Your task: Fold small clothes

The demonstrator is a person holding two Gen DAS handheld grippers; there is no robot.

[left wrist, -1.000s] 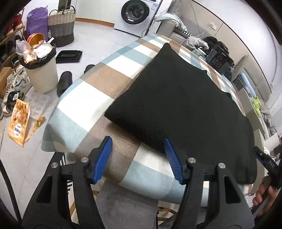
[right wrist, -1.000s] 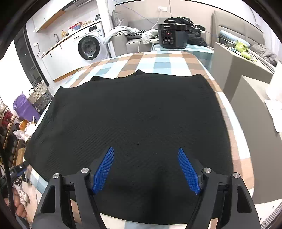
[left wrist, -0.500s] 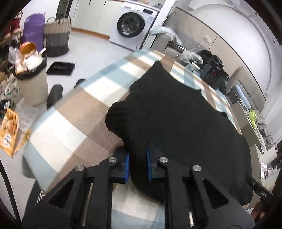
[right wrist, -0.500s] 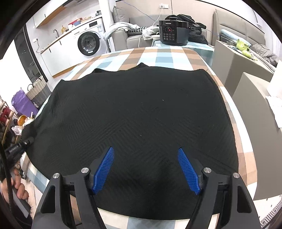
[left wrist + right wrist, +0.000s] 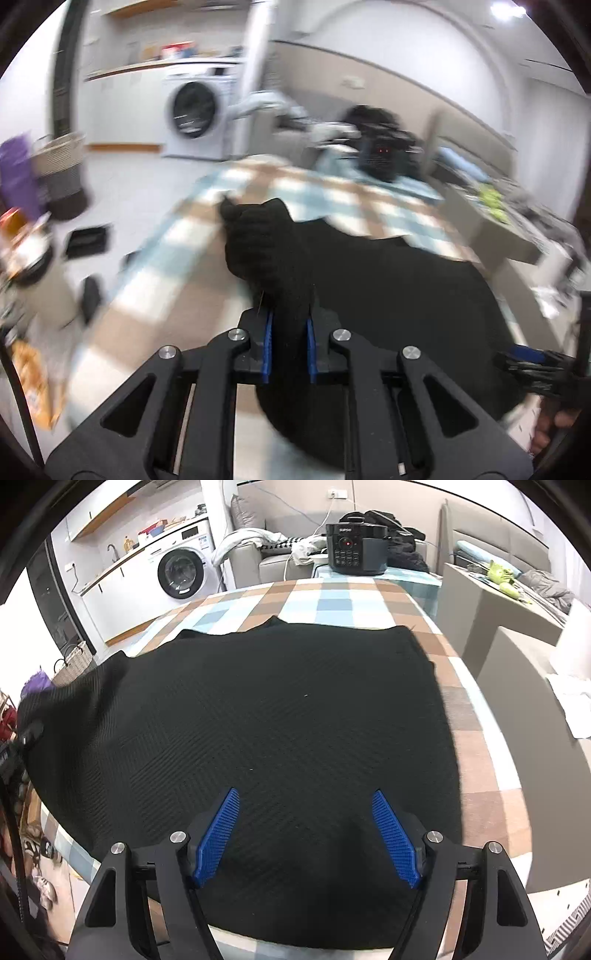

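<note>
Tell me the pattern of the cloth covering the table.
Brown, blue and white checked tablecloth; right wrist view shows it best.

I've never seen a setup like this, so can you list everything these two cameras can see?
Knit garment: one, black, spread on the table, left edge lifted.
Tablecloth: one, blue, brown and white checks, covers the table.
Cooker: one, black, far end of the table.
Washing machine: one, white, back left.
Sofa: one, grey, behind the table, clothes heaped on it.
Basket: one, woven, floor at left.
Left gripper: one, black with blue fingers, shut on the garment.
Right gripper: one, same colours, open above the garment.
</note>
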